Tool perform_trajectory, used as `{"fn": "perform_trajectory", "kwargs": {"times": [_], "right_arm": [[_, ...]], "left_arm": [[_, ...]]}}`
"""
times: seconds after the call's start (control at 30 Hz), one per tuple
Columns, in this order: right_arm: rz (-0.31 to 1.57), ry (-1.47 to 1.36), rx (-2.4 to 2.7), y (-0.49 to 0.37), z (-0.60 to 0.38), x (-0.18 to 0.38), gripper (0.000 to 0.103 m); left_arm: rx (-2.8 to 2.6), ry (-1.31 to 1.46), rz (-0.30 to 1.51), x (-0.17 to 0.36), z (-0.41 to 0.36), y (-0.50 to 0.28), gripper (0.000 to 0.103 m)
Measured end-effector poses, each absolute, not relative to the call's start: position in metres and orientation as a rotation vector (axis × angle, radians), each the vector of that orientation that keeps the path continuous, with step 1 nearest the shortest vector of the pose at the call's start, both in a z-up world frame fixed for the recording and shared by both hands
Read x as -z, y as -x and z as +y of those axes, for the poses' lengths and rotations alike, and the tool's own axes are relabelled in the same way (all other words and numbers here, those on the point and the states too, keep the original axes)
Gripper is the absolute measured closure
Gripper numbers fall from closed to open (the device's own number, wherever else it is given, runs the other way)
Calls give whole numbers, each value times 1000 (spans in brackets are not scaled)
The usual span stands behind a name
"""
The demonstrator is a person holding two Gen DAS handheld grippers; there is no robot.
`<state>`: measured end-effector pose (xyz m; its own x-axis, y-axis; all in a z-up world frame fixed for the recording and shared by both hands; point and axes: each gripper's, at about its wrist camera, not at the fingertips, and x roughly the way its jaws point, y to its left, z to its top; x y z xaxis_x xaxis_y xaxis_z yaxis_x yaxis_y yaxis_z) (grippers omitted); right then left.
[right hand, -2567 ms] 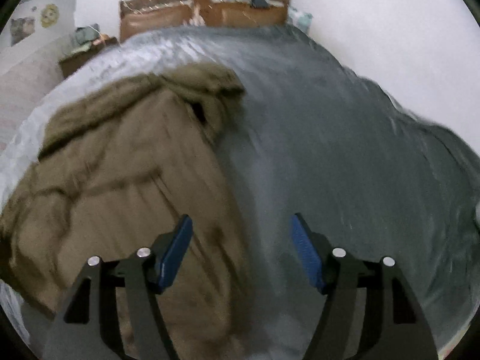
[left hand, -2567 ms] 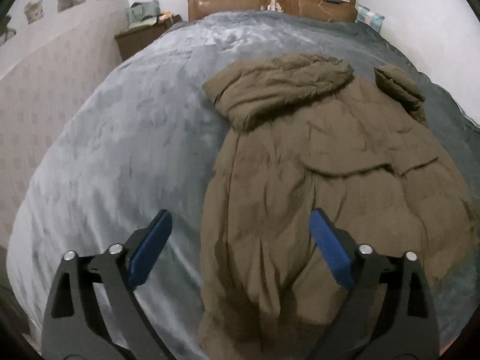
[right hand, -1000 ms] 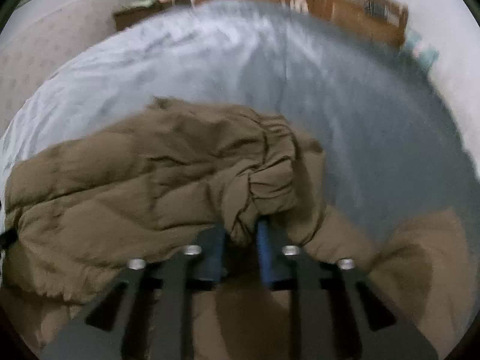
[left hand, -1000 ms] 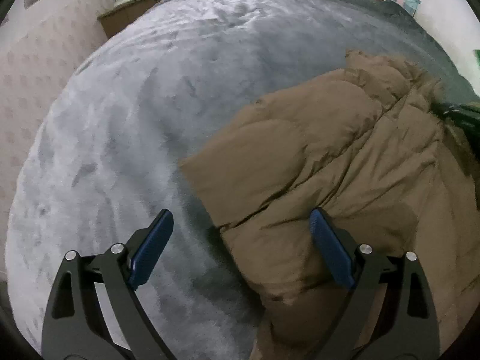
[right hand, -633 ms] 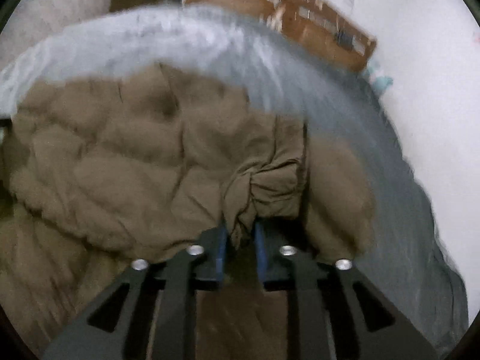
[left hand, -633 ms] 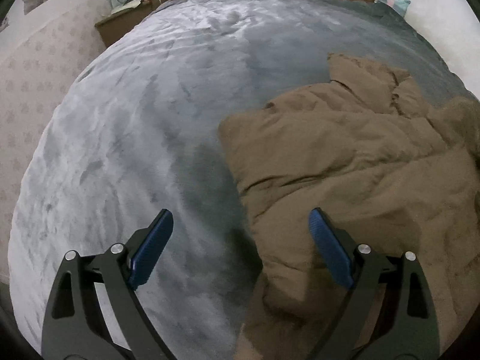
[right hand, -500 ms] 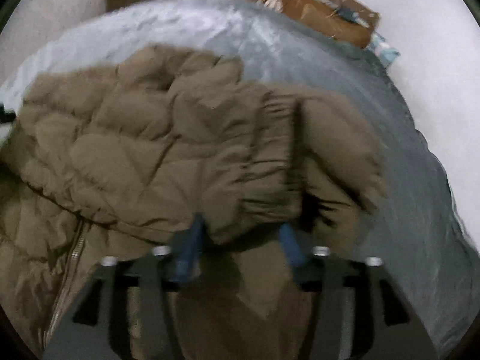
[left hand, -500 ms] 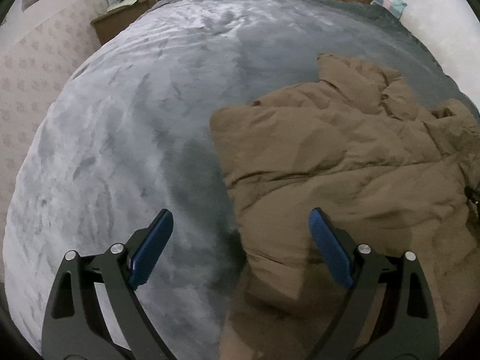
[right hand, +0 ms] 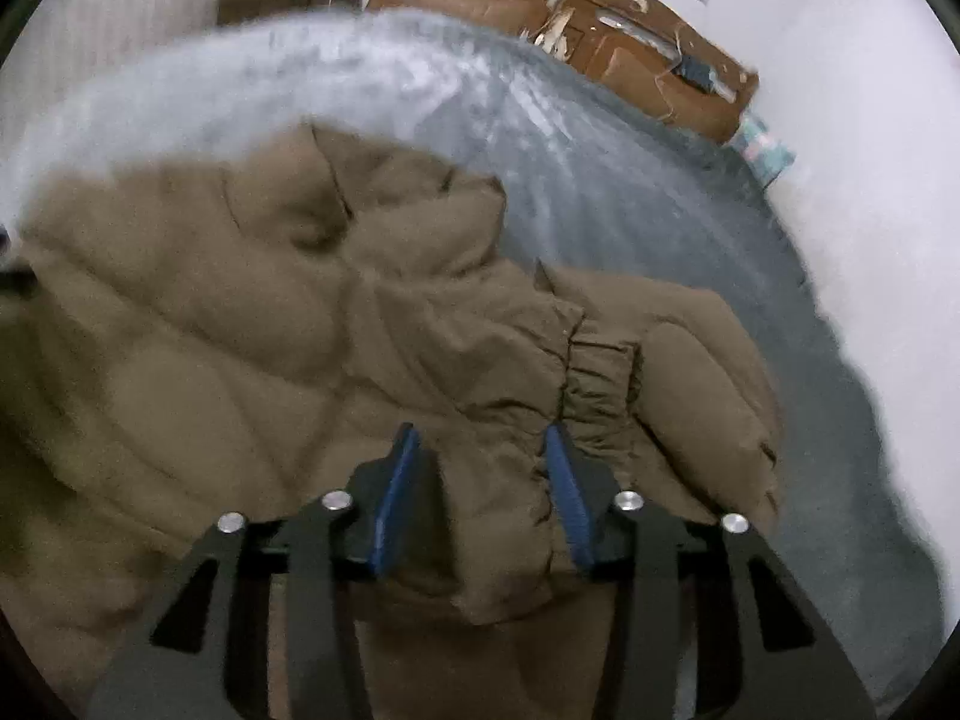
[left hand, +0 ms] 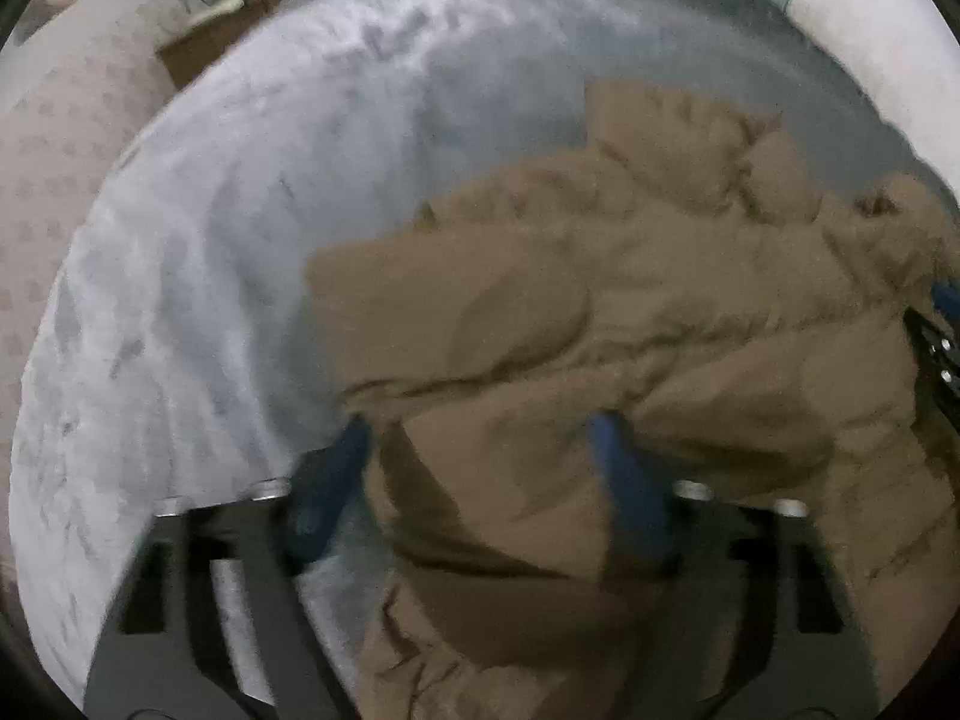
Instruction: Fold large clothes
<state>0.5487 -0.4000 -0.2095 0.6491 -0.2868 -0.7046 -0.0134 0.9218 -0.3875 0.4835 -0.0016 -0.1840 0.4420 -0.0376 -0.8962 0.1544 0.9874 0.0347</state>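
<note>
Brown jacket (right hand: 252, 324) is looking like matt quilted cloth, puffy, w/ a gathered elastic cuff (right hand: 594, 384). It's lying on a grey blanket (left hand: 198, 276), plush & fuzzy, faintly shining. At the blanket's far end, headboard (right hand: 576, 18) is showing worn brown wood. Gripper frames: matt black plastic, blue pads (right hand: 393, 498), shiny metal screws (right hand: 629, 501).

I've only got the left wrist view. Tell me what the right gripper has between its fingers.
Observer: The right gripper is closing, with a bunched sleeve of the brown jacket between its jaws. The pads don't clearly pinch it yet.
Operator: Say where the cuff is.
Observer: The gathered cuff lies just beyond the finger on the picture's right, outside the jaws.
</note>
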Motion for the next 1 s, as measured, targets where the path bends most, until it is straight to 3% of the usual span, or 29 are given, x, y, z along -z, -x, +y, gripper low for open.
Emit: {"fn": "perform_trajectory", "kwargs": {"times": [0.1,0.43,0.47,0.57,0.6,0.77,1.0], "right_arm": [[933,366,203,-560,-420,227,79],[1005,267,143,-555,-437,236,76],[1000,242,117,-551,-439,230,74],[932,140,46,-528,-452,198,48],[902,107,41,-520,-458,190,45],[850,-11,69,-487,-494,159,40],[871,-123,154,-478,-546,168,37]], "left_arm": [[122,-114,1140,198,-5,-491,45],[96,-158,1151,211,-16,-498,41],[87,-157,1150,209,-14,-497,35],[65,-145,1099,191,-5,-489,18],[69,-137,1085,186,-4,-487,14],[93,-139,1011,159,-9,-473,6],[105,-133,985,151,-24,-461,4]]}}
